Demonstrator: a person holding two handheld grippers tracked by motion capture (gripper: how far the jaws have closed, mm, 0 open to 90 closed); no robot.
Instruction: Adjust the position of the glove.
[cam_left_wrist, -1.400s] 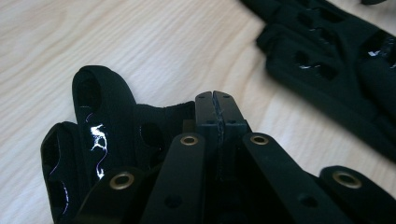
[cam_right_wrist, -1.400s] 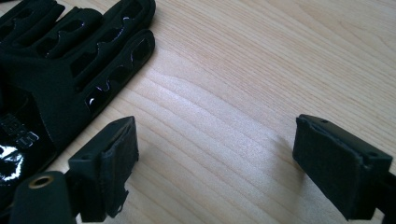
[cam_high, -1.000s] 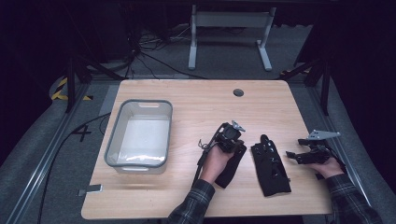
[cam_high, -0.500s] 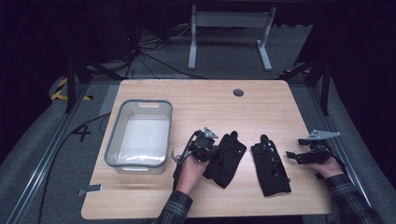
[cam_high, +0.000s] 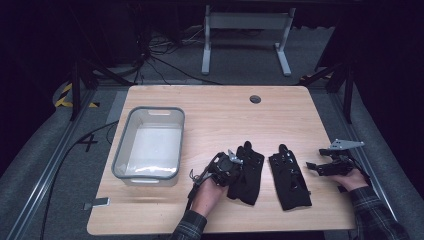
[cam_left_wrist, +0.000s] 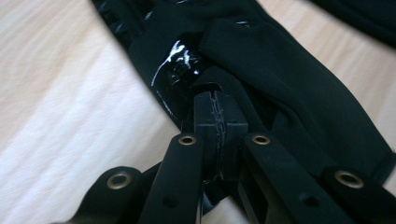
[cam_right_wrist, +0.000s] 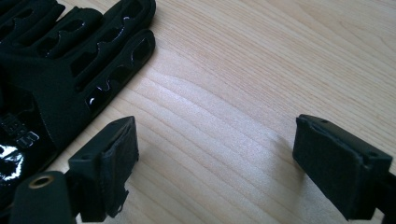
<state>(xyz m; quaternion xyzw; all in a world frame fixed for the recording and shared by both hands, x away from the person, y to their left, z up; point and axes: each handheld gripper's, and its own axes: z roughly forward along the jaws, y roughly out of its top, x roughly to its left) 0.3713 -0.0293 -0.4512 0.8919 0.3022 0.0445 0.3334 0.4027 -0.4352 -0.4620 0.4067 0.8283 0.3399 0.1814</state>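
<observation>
Two black gloves lie on the wooden table (cam_high: 220, 115). My left gripper (cam_high: 233, 161) sits at the left edge of the left glove (cam_high: 250, 175). In the left gripper view its jaws are pressed together (cam_left_wrist: 219, 114) with a fold of that glove's fabric (cam_left_wrist: 289, 84) pinched at their tips. The right glove (cam_high: 290, 177) lies flat beside it, fingers pointing away from me. My right gripper (cam_high: 314, 167) rests near the table's right edge, open, with bare wood between its pads (cam_right_wrist: 215, 144). The right glove's fingers (cam_right_wrist: 70, 56) lie to the left of its jaws.
A clear plastic bin (cam_high: 120, 155) with nothing visible inside stands on the left part of the table. A round cable hole (cam_high: 255, 99) sits near the far edge. Dark floor, cables and a metal stand lie beyond the table.
My left hand and gripper slid left and a little toward me, off the top of the left glove, which now lies uncovered beside them. The right gripper stayed put.
</observation>
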